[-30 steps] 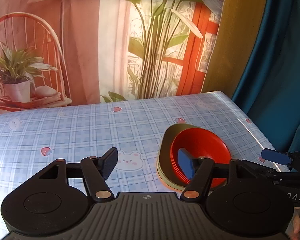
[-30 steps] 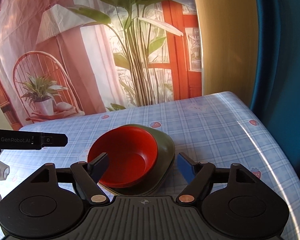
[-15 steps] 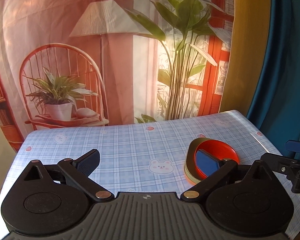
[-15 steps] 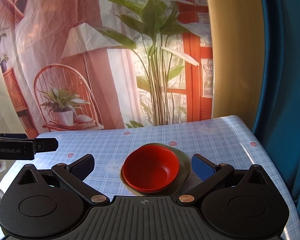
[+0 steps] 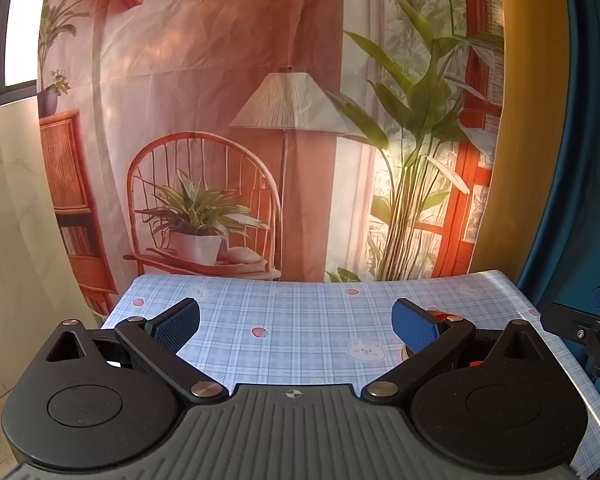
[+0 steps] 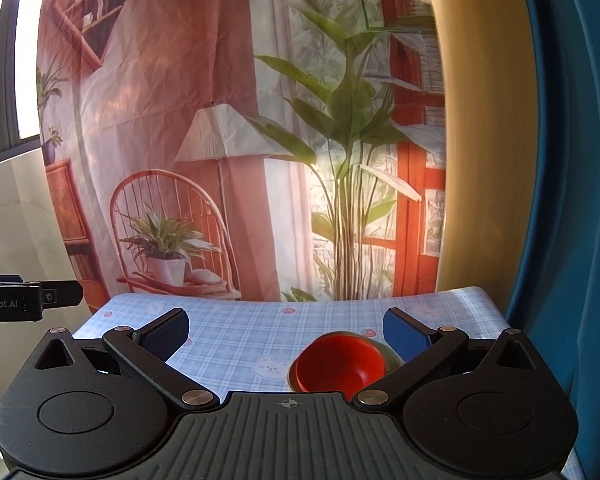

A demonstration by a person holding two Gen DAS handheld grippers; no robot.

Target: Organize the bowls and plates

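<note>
A red bowl (image 6: 338, 366) sits nested on an olive-green plate (image 6: 388, 354) on the blue checked tablecloth (image 6: 240, 340). My right gripper (image 6: 288, 332) is open and empty, raised above the near edge of the table, with the stack low between its fingers toward the right. My left gripper (image 5: 296, 322) is open and empty, also raised. In the left wrist view only slivers of the red bowl (image 5: 444, 316) show behind the right finger (image 5: 414, 324). The right gripper's side (image 5: 580, 326) shows at that view's right edge.
The table (image 5: 300, 312) is small, with its left corner and right edge in view. A printed backdrop (image 5: 260, 140) hangs just behind the far edge. A blue curtain (image 6: 572, 200) hangs at the right. The left gripper's side (image 6: 28, 300) shows at the right wrist view's left edge.
Both grippers have pulled back and up from the stacked bowl and plate, and their fingers have opened wider. The stack now looks smaller and lower in both views.
</note>
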